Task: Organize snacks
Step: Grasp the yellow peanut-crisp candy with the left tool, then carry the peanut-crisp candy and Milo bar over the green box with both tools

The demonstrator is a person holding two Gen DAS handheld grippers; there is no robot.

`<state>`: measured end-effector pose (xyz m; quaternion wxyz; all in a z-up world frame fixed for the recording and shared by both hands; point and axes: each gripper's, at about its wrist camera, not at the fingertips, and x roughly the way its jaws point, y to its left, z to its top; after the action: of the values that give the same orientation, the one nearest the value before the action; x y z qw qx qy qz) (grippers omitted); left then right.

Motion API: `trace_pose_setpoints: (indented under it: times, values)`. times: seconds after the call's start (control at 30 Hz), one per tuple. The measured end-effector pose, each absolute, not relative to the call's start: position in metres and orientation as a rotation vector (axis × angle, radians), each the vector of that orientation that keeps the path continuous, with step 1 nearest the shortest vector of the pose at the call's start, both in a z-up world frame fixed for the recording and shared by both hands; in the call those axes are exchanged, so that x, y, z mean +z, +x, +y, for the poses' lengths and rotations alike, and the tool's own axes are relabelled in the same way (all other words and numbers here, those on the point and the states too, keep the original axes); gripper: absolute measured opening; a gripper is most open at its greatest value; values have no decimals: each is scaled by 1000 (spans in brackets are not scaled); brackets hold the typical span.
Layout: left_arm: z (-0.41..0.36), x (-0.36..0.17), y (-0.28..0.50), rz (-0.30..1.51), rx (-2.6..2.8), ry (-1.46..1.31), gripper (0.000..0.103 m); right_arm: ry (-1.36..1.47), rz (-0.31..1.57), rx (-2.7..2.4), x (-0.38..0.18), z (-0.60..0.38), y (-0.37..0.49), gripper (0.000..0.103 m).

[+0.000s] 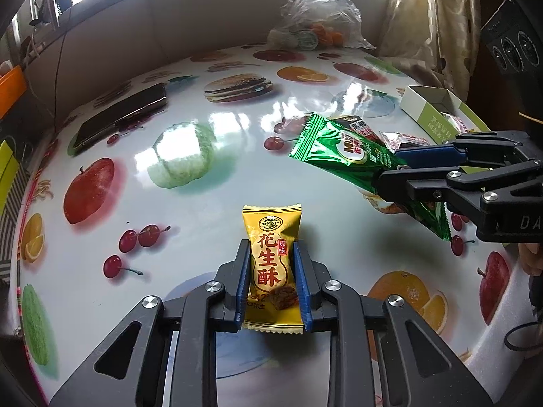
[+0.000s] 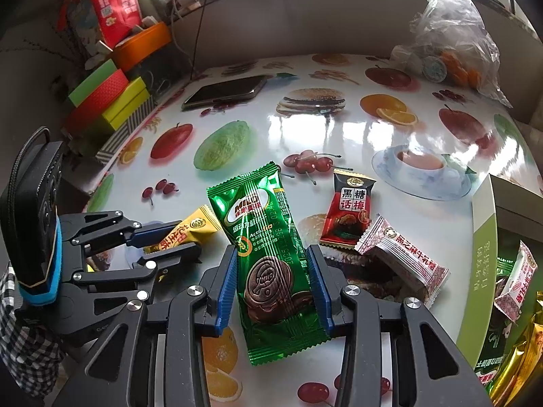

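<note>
My left gripper is shut on a yellow peanut-crisp packet and holds it above the fruit-print table; it also shows in the right wrist view with the yellow packet. My right gripper is shut on a green Milo biscuit packet, lifted off the table; in the left wrist view the right gripper holds the green packet. A red-black plum candy and a white-red nougat packet lie on the table to the right.
A green-and-white box with several snacks inside stands at the right; it shows in the left wrist view. A phone lies far left. A clear plastic bag sits at the back. Coloured boxes are stacked left of the table.
</note>
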<state>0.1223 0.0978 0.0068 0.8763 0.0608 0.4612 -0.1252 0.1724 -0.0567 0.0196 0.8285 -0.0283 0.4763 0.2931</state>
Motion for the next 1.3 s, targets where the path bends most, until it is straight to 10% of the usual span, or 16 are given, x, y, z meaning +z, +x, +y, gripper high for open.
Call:
trace_pose_setpoints:
  times: [1.3]
  values:
    - [42, 80, 97, 810, -290, 74, 25, 33, 899, 462, 75, -121, 123, 39]
